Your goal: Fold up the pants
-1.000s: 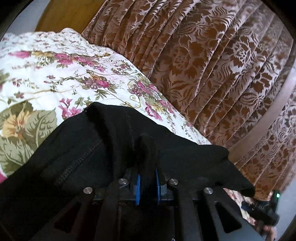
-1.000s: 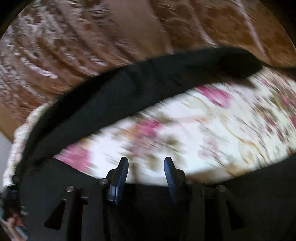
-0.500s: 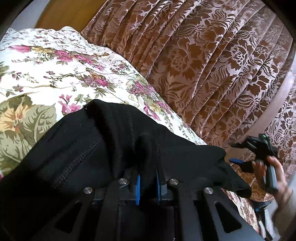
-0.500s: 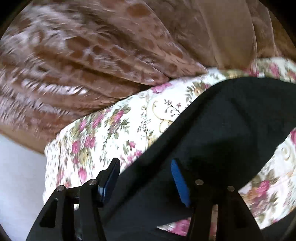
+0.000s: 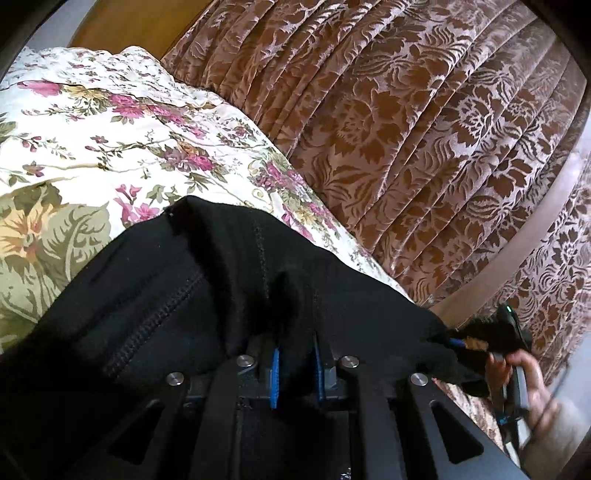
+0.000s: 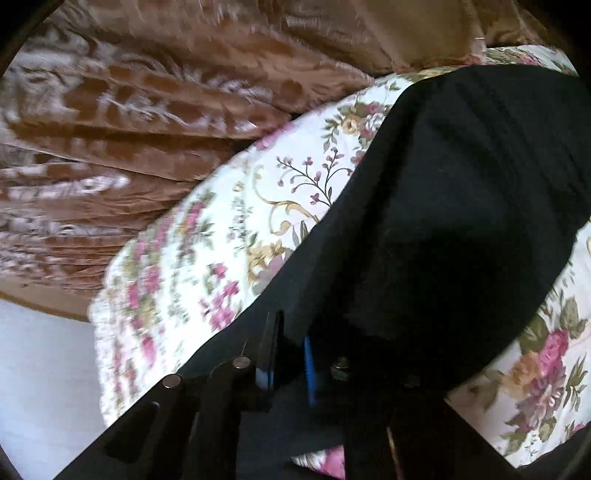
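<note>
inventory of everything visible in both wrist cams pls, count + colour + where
pants: 1, black, bunched on the bedspread, pinched by both grippers
bedspread: 1, cream with pink and green flowers, covers the bed under the pants
curtain: 1, brown floral, pleated, hangs behind the bed
wood panel: 1, brown, top left behind the bed
left gripper: 1, black with blue pads, closed on a fold of pants
right gripper: 1, black with blue pads, closed on the pants edge
right hand: 1, bare skin, holding the right gripper at the bed's edge

Left claw (image 5: pixel 295 363) and right claw (image 6: pixel 288 360) both clamped on black cloth.
</note>
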`<state>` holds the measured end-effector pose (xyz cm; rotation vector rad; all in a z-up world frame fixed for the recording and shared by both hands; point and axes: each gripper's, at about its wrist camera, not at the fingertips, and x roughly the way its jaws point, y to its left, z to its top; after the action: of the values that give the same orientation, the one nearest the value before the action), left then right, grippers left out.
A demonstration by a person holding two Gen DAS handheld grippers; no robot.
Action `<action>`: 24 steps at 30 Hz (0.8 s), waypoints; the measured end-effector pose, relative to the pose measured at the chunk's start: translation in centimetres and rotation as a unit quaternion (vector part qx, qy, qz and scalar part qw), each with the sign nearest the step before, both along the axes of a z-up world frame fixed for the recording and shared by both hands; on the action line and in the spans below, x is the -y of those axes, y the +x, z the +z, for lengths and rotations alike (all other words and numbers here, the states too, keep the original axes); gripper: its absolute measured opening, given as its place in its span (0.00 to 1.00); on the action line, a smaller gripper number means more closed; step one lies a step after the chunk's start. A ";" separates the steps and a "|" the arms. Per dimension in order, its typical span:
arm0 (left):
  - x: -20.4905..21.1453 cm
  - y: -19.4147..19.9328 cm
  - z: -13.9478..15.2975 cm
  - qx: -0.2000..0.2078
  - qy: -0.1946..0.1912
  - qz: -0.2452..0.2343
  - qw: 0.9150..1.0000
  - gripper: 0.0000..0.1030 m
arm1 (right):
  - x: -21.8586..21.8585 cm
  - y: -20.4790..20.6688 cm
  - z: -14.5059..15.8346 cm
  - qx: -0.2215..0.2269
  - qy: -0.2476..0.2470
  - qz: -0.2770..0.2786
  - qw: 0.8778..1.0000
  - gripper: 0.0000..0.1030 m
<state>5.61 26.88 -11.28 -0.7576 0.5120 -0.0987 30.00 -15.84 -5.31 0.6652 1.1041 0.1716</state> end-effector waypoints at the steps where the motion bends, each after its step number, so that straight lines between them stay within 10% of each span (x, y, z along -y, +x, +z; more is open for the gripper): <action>1: 0.0 0.0 0.4 -0.001 -0.001 -0.001 1.000 0.14 | 0.5 -0.9 0.5 0.014 0.008 0.004 1.000 0.10; 15: -4.3 -6.0 7.6 0.114 -0.049 0.056 0.991 0.14 | 2.2 -21.0 7.5 0.251 -0.011 0.111 0.962 0.06; 20: -5.7 -7.6 6.3 0.077 -0.046 0.086 0.992 0.04 | 0.9 -24.1 4.1 0.234 -0.039 0.120 0.964 0.12; 24: -5.6 -7.9 4.3 0.043 -0.069 0.081 0.993 0.04 | -0.4 -21.5 4.2 0.206 -0.053 0.136 0.968 0.37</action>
<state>-2.30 32.51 -6.98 -0.9227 0.3630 -0.0161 8.50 -15.48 -1.14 0.3568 0.7901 0.4623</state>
